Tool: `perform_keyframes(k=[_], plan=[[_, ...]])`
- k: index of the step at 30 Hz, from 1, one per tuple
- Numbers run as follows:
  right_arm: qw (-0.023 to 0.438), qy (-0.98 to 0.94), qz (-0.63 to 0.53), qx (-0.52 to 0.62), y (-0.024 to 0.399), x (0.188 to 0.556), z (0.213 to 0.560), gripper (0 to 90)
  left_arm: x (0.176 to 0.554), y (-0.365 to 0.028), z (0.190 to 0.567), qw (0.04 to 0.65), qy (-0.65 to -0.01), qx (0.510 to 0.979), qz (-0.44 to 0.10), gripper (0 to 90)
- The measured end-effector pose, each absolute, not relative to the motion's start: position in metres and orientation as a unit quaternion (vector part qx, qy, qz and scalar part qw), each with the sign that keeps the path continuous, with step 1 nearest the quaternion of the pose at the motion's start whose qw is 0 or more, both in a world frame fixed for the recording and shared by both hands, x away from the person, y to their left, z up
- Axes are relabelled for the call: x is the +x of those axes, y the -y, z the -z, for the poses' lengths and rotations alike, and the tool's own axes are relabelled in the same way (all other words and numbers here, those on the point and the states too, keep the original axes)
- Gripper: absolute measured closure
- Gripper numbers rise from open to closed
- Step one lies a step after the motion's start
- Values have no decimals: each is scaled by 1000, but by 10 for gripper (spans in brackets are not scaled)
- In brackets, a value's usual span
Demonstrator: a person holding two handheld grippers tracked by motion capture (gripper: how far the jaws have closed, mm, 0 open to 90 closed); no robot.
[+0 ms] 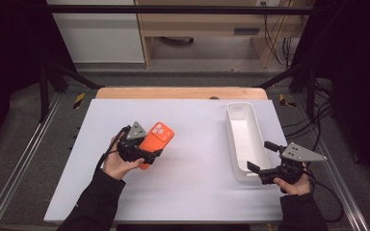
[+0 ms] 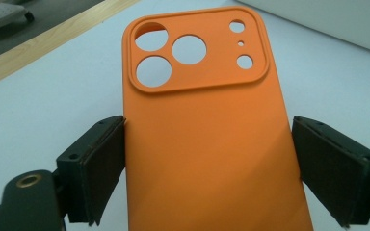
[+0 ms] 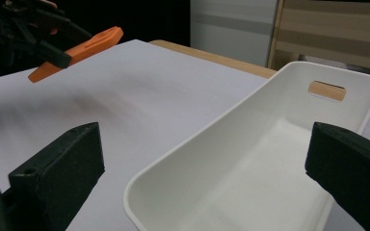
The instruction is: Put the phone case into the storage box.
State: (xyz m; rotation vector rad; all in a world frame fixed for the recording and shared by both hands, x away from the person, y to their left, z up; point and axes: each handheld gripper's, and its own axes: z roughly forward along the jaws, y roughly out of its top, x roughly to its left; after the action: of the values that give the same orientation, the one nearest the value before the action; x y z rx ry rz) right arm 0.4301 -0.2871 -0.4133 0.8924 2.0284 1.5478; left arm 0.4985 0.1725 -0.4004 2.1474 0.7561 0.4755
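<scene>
Phone case [image 2: 207, 134], orange, sits between the pads of my left claw [image 1: 147, 155], gripped across its width and lifted off the white tabletop [image 1: 188, 183], camera cutouts pointing away from the claw. My right claw [image 1: 260, 156] hangs wide apart with nothing in it, its jaws on either side of the near end of the white bin [image 1: 244, 139]. To do this well, I'd keep the case level, carry it across toward the bin, and lower it inside before letting go. So far the bin holds nothing that I can see.
</scene>
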Motion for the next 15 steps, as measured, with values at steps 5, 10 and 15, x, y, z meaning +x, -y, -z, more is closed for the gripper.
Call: perform_keyframes(k=[5,10,15], plan=[[223,-736,-555,317,285,430,413,5,493,-166,399,399,-282,853,-184,135],[226,-738,-553,312,283,430,413,5,488,-161,397,402,-266,857,-180,135],[227,-741,-553,306,280,429,412,5,483,-155,395,405,-251,861,-178,136]])
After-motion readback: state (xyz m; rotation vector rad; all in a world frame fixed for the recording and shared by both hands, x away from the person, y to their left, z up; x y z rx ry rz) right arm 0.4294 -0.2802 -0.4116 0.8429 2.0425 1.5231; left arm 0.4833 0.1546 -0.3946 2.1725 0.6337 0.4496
